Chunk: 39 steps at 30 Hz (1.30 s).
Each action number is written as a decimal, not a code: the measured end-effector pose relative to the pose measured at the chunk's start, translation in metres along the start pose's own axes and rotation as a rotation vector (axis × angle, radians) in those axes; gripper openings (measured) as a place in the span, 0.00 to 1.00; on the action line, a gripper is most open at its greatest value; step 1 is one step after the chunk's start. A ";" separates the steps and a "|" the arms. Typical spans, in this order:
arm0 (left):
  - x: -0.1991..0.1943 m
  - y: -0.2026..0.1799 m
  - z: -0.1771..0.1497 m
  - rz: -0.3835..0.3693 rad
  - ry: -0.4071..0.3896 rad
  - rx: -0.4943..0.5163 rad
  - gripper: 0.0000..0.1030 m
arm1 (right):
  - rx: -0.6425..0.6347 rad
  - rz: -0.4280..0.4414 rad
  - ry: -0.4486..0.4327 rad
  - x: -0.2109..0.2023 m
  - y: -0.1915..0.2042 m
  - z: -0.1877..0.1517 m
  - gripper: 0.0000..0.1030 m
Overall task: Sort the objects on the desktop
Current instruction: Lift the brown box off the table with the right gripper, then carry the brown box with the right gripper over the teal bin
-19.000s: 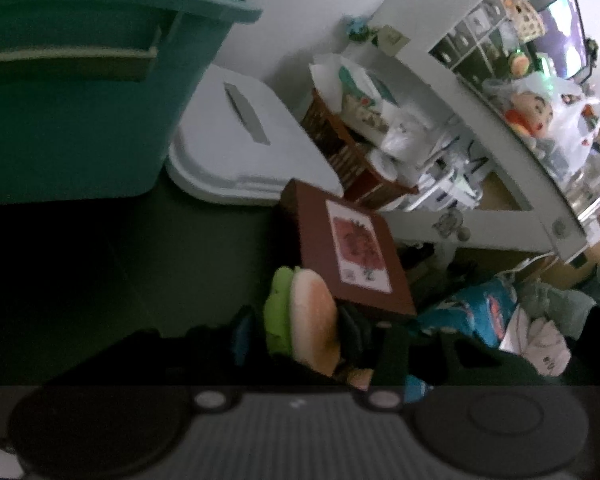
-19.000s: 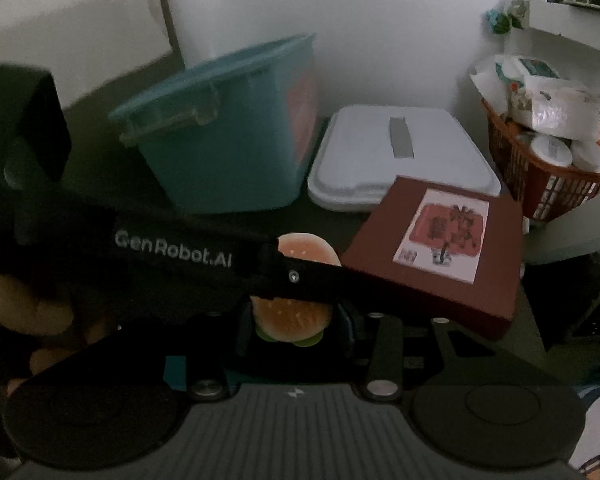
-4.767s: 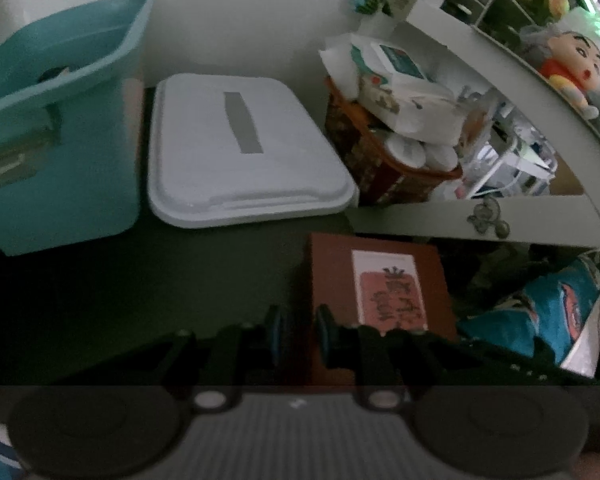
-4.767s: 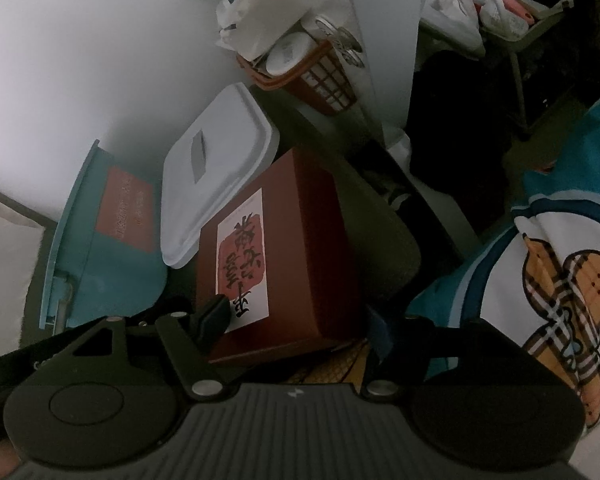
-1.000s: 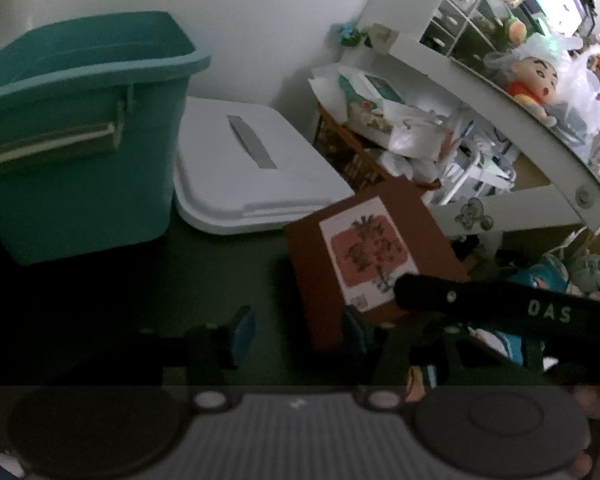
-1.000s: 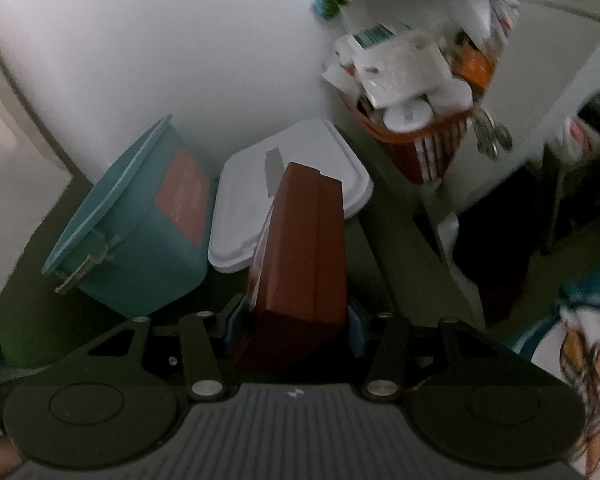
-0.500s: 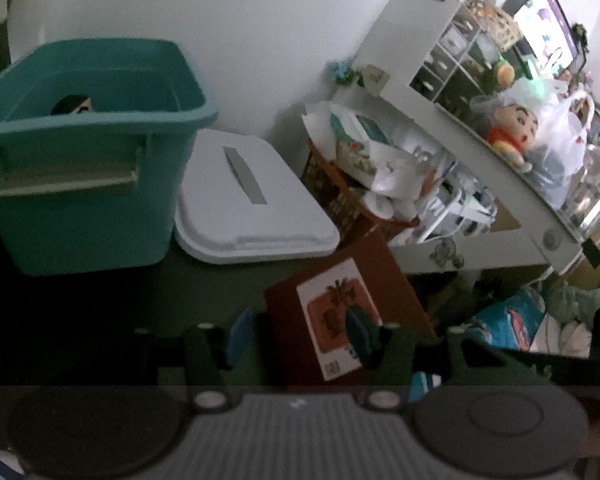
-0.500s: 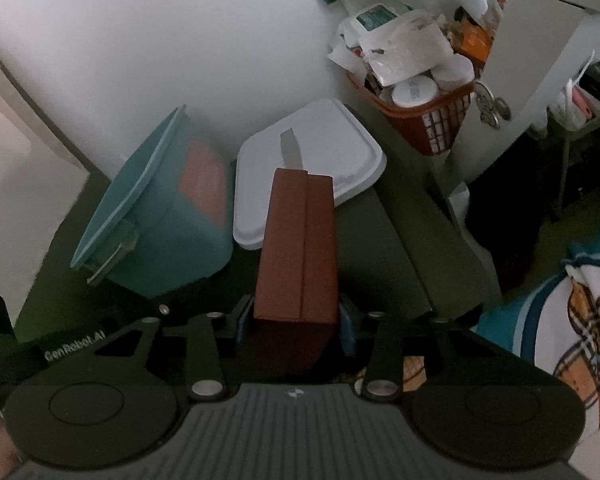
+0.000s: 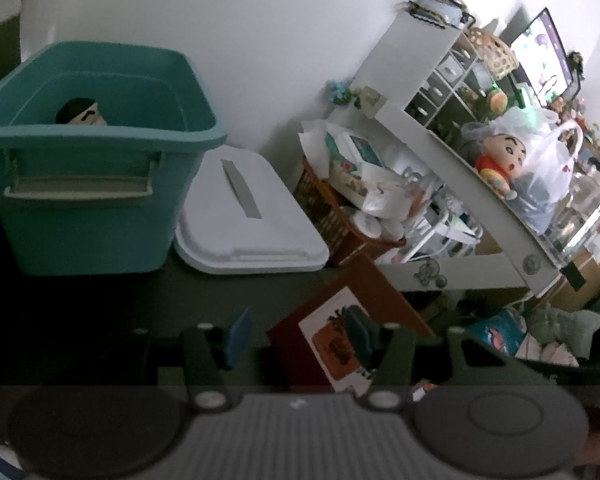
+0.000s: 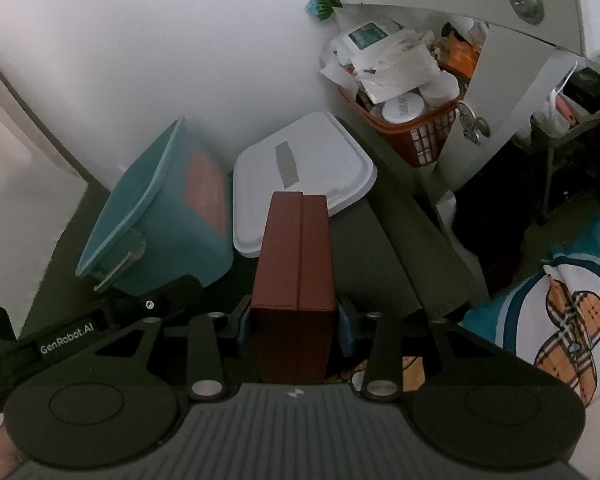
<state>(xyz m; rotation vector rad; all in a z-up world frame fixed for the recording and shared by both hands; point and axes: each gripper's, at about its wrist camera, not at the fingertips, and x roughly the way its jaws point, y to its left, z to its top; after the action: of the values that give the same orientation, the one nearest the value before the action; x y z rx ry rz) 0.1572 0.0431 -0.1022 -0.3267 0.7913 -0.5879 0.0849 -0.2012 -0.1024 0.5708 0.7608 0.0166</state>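
My right gripper (image 10: pixel 294 330) is shut on a dark red box (image 10: pixel 296 264), held on edge above the dark table. The same box (image 9: pixel 340 320), with its white label, shows tilted in the left wrist view. My left gripper (image 9: pixel 296 338) is open and empty, its right finger in front of the box's label. The teal bin (image 9: pixel 88 160) stands at the left with a doll's head (image 9: pixel 80 112) inside; it also shows in the right wrist view (image 10: pixel 160 216). The bin's white lid (image 9: pixel 248 220) lies beside it, also visible in the right wrist view (image 10: pixel 300 168).
An orange-brown basket (image 9: pixel 340 220) stuffed with packets stands right of the lid, also in the right wrist view (image 10: pixel 416 128). A white shelf unit (image 9: pixel 452 168) with a doll (image 9: pixel 500 160) runs along the right. A patterned cushion (image 10: pixel 560 320) lies beyond the table edge.
The right gripper has lifted the red box a little higher and drawn it back. The left gripper has risen, so the bin's inside and the doll's head show more.
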 end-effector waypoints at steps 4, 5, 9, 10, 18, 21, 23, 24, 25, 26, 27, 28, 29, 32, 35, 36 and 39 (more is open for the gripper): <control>0.000 0.005 0.003 -0.008 -0.005 -0.021 0.55 | 0.004 -0.005 -0.001 -0.003 0.001 0.002 0.43; 0.000 0.006 0.003 -0.014 -0.006 -0.027 0.55 | 0.002 -0.007 -0.002 -0.003 0.002 0.003 0.42; 0.000 0.007 0.005 -0.019 -0.011 -0.030 0.55 | -0.011 -0.003 -0.006 -0.004 0.007 0.006 0.42; -0.001 0.006 0.003 -0.017 -0.015 -0.038 0.55 | -0.015 -0.003 -0.008 -0.005 0.008 0.008 0.42; -0.007 0.005 0.007 -0.012 -0.028 -0.049 0.56 | -0.049 0.005 -0.050 -0.014 0.027 0.031 0.42; -0.015 0.007 0.011 -0.009 -0.044 -0.053 0.60 | -0.066 0.010 -0.072 -0.018 0.036 0.044 0.42; -0.019 0.006 0.013 -0.004 -0.058 -0.046 0.60 | -0.075 0.016 -0.086 -0.021 0.044 0.054 0.42; -0.020 0.005 0.014 0.003 -0.061 -0.038 0.60 | -0.081 0.020 -0.093 -0.023 0.048 0.058 0.42; -0.020 0.004 0.014 0.010 -0.065 -0.032 0.60 | -0.091 0.024 -0.100 -0.024 0.053 0.063 0.42; -0.021 0.004 0.015 0.012 -0.067 -0.028 0.60 | -0.100 0.028 -0.110 -0.026 0.058 0.068 0.42; -0.021 0.004 0.015 0.013 -0.069 -0.028 0.60 | -0.110 0.033 -0.120 -0.028 0.064 0.073 0.42; -0.021 0.004 0.016 0.014 -0.073 -0.029 0.60 | -0.120 0.038 -0.129 -0.030 0.069 0.078 0.42; -0.022 0.004 0.016 0.017 -0.081 -0.029 0.60 | -0.129 0.045 -0.141 -0.031 0.075 0.084 0.42; -0.028 0.004 0.018 0.039 -0.113 -0.022 0.60 | -0.164 0.063 -0.163 -0.033 0.094 0.097 0.42; -0.034 -0.001 0.020 0.072 -0.153 0.005 0.61 | -0.208 0.079 -0.172 -0.031 0.115 0.103 0.42; -0.036 -0.001 0.020 0.070 -0.157 0.007 0.61 | -0.222 0.085 -0.175 -0.030 0.123 0.103 0.42; -0.039 -0.002 0.021 0.070 -0.161 0.019 0.61 | -0.272 0.104 -0.172 -0.022 0.142 0.100 0.42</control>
<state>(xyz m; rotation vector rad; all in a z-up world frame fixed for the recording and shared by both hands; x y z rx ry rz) 0.1505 0.0664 -0.0649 -0.3235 0.6399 -0.4961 0.1612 -0.1336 0.0407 0.3471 0.5496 0.1626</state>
